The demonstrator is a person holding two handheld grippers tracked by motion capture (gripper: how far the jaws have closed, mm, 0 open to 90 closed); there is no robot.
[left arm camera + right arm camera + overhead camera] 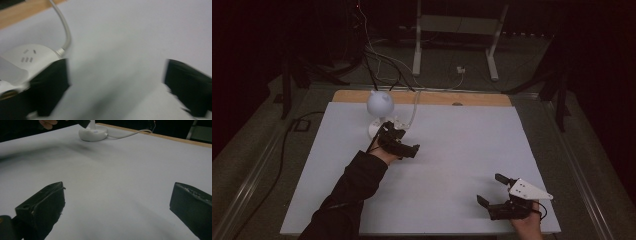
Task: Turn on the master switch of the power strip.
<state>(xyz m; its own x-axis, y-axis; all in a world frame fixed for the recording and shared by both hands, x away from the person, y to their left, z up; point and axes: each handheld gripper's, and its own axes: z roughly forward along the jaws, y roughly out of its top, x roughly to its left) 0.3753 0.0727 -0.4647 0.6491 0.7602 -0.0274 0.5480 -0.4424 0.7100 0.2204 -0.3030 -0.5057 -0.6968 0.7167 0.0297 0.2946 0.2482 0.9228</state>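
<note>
A small white desk lamp with a round head (pixel 379 103) stands on its round base (pixel 376 130) at the back left of the white table cover (pixel 462 135). My left gripper (pixel 403 140) hovers just right of the base, open, with nothing between the jaws. In the left gripper view the base (pixel 30 57) lies beside the left jaw, its white cable (pixel 66 30) running away, and the left gripper (pixel 116 87) has bare cover between its jaws. My right gripper (pixel 491 190) rests open near the front right edge; in its own view the right gripper (pixel 117 207) holds nothing.
A wooden strip (pixel 437 97) edges the table's far side. Beyond it on the dark floor are a white stand frame (pixel 457 30) and loose cables (pixel 377 55). In the right gripper view the lamp base (pixel 92 133) sits far off, with a hand (pixel 48 123) beside it.
</note>
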